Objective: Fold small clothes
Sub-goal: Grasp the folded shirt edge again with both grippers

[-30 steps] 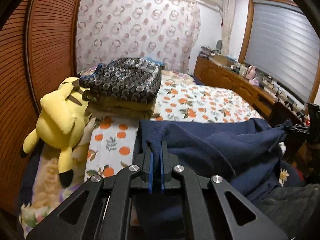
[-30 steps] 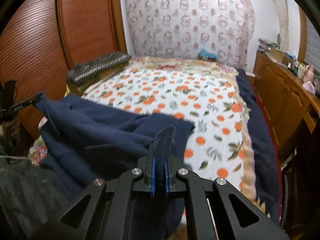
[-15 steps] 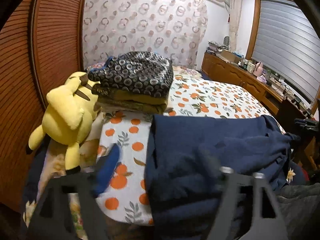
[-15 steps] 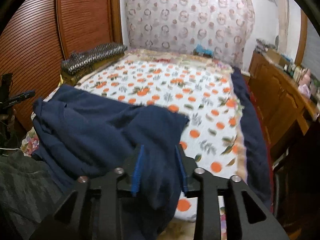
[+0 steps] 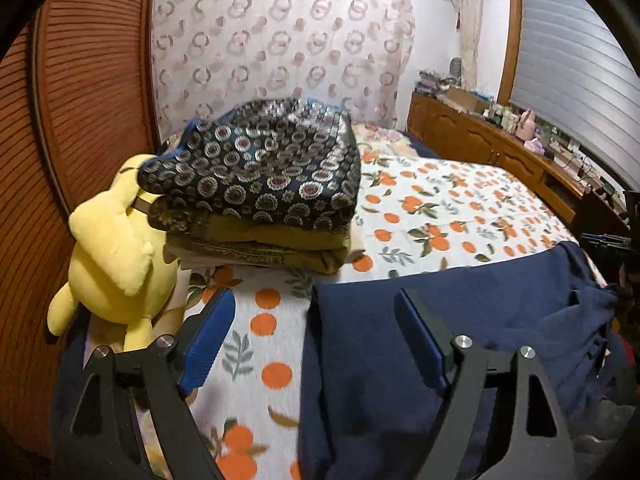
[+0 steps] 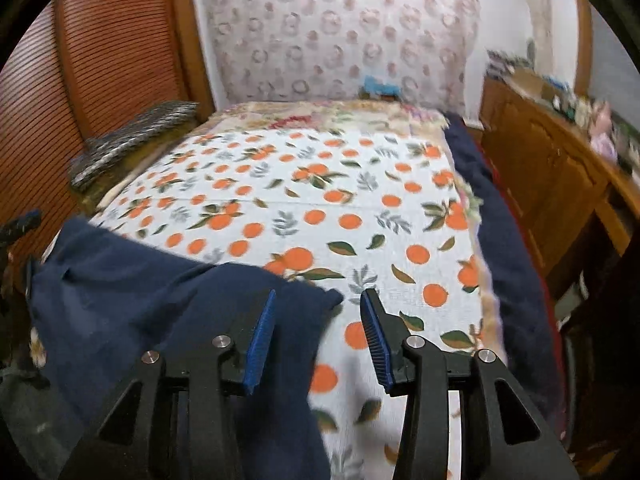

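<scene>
Navy garment (image 5: pixel 460 320) lies spread on the orange-print bed (image 5: pixel 460 208).

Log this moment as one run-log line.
step: fold | left gripper: open, empty | right gripper: open, empty | navy garment: lying on bed, released

The navy garment (image 5: pixel 460 320) under the left gripper (image 5: pixel 314 340) is soft, matt cloth, faintly fuzzy. Both this and the right gripper (image 6: pixel 318 336) have matt black plastic frames, bright metal screws and ribbed blue pads (image 6: pixel 260 340). Ahead lies the smooth printed cotton bedsheet (image 6: pixel 320 184). Left of the left gripper sits a plush yellow toy (image 5: pixel 112 248); beyond it a patterned folded blanket (image 5: pixel 260 168) shows a slight sheen. The ribbed wooden wardrobe (image 5: pixel 80 100) looks semi-glossy.
</scene>
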